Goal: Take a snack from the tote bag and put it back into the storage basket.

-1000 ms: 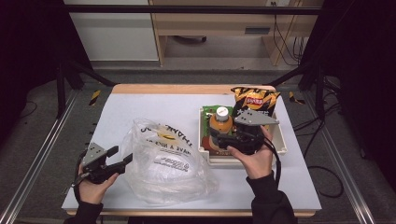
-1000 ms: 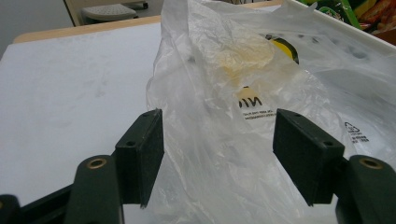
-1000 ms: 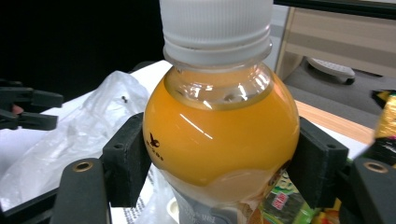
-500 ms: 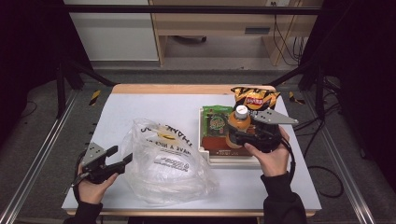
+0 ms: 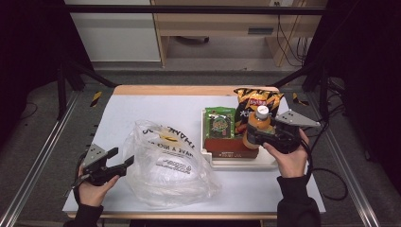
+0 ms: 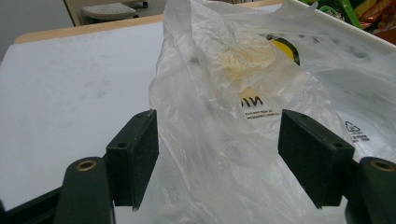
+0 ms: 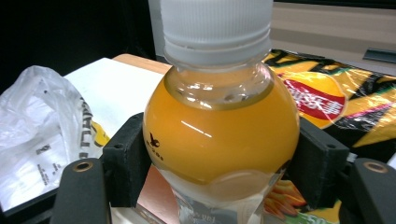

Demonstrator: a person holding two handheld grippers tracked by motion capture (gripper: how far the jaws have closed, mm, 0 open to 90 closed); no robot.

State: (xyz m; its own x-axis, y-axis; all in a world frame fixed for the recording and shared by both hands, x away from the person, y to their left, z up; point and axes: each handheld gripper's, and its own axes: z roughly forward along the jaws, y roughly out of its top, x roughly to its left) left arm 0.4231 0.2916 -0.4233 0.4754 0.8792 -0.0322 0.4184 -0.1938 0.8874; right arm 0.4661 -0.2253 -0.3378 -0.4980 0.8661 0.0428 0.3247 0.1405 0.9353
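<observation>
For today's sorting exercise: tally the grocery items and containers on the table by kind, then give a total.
Orange juice bottle: 1
Snack packets, chip bag and green packet: 2
Brown box: 1
Clear plastic bag: 1
White tray: 1
Total: 6

Two black jaws of the left gripper (image 6: 217, 161) stand wide apart around a crumpled clear plastic bag (image 6: 243, 116) with black print, lying on a white table (image 6: 70, 88).
</observation>
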